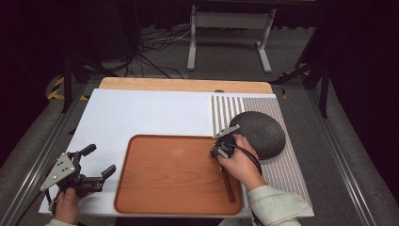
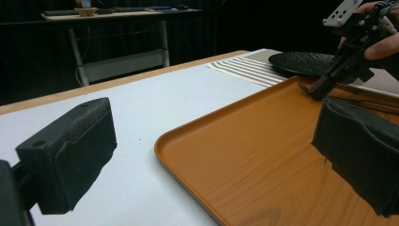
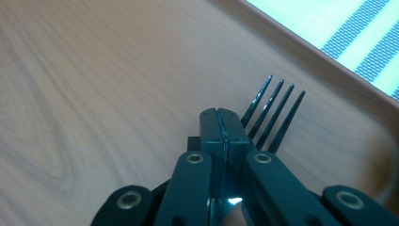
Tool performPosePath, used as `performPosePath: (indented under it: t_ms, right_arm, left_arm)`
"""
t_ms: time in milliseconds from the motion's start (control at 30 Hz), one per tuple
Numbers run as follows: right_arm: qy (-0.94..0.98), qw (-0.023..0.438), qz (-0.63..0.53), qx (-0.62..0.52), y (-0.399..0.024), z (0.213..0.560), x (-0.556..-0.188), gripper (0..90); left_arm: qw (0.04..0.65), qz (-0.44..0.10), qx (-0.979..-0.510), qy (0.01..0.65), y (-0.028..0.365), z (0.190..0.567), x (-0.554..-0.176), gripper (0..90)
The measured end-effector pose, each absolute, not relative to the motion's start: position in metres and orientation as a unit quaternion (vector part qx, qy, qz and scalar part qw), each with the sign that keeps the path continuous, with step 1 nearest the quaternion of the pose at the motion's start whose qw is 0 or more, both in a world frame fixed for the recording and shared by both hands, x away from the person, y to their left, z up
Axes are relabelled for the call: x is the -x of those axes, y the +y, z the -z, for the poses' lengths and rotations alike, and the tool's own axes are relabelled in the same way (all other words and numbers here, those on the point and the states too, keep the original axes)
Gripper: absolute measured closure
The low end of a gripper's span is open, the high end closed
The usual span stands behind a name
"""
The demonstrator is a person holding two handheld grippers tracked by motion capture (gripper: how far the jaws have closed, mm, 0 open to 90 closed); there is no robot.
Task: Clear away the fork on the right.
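A black fork with a brown handle lies on the right part of an orange-brown wooden tray. My right gripper points down at the fork's head end. Its jaws are pressed together. The tines stick out just right of and beneath them, and I see nothing between the pads. The left gripper view shows that gripper's tip down at the tray surface. My left gripper is held off the tray's left edge, open and holding nothing.
A dark round plate sits on a striped placemat right of the tray, close behind my right hand. Everything rests on a white board over a wooden table. A metal stand is on the floor beyond the table.
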State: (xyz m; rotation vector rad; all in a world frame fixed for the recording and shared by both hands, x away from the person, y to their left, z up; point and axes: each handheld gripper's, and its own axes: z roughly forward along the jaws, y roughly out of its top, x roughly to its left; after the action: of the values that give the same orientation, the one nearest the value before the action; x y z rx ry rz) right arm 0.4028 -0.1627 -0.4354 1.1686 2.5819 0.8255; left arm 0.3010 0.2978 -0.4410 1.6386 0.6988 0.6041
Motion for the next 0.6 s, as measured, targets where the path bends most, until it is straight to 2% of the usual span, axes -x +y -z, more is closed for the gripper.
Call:
performPosePath:
  t_ms: [600]
  right_arm:
    - [0.858,0.104,-0.273,-0.422,-0.184,0.434,-0.406,90.0]
  left_arm:
    - [0.589,-0.259,-0.704,0.301,0.297,0.442,-0.302,0.8]
